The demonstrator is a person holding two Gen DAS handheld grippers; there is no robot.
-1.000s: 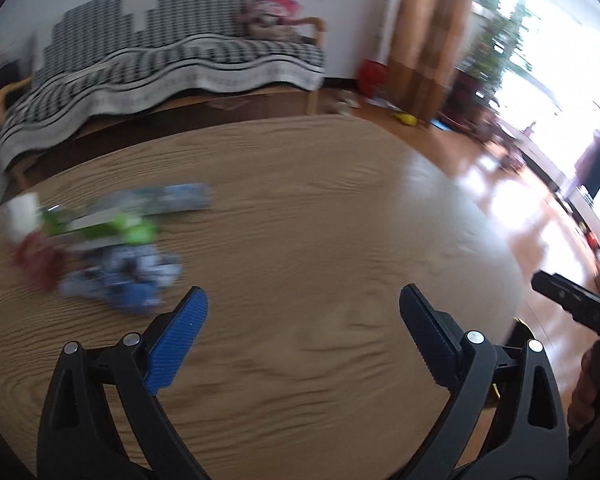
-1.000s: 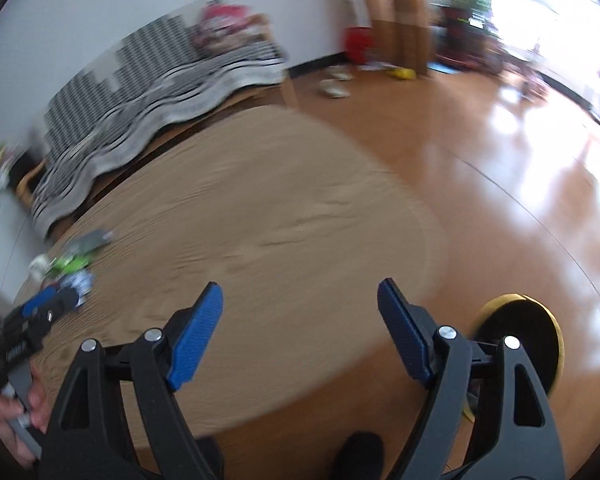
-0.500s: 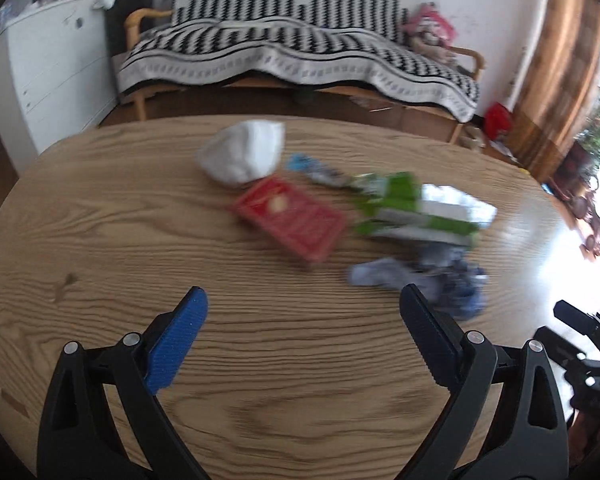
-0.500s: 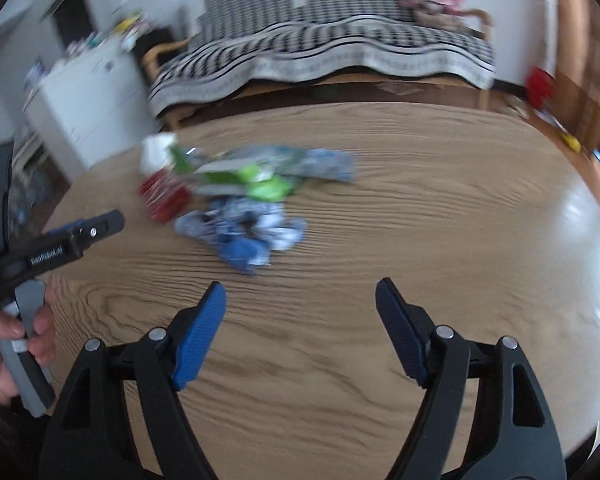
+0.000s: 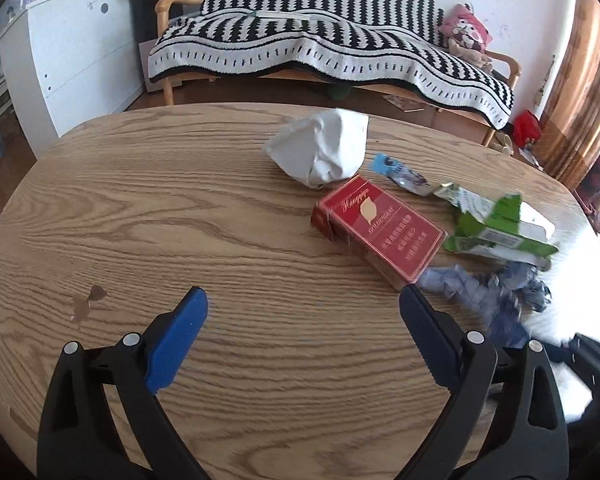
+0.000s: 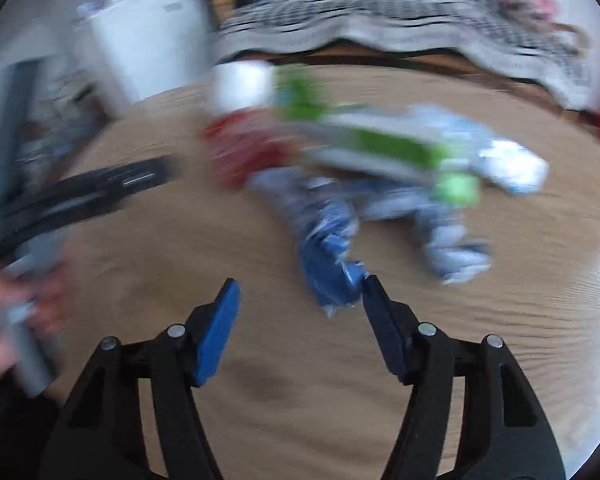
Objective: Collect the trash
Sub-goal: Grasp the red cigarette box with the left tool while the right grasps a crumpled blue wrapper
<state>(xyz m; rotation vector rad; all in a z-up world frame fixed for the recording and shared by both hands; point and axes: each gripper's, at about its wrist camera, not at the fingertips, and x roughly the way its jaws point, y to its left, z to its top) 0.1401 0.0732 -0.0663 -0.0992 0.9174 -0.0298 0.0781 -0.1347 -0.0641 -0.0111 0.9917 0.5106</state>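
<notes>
Left wrist: red carton (image 5: 380, 226) lies flat.

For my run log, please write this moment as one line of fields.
phase: approach | left gripper: open, empty | right gripper: open, empty, near blue wrapper | red box, white paper wad, green carton: on table

The oak-grain counter (image 5: 228, 216) carries a crumpled white tissue (image 5: 320, 152), a red pack (image 5: 380, 228) just beside it, a blue wrapper (image 5: 400, 172), a torn green carton (image 5: 500, 228) and a crushed blue-white bag (image 5: 496, 292) clustered at its right.
</notes>
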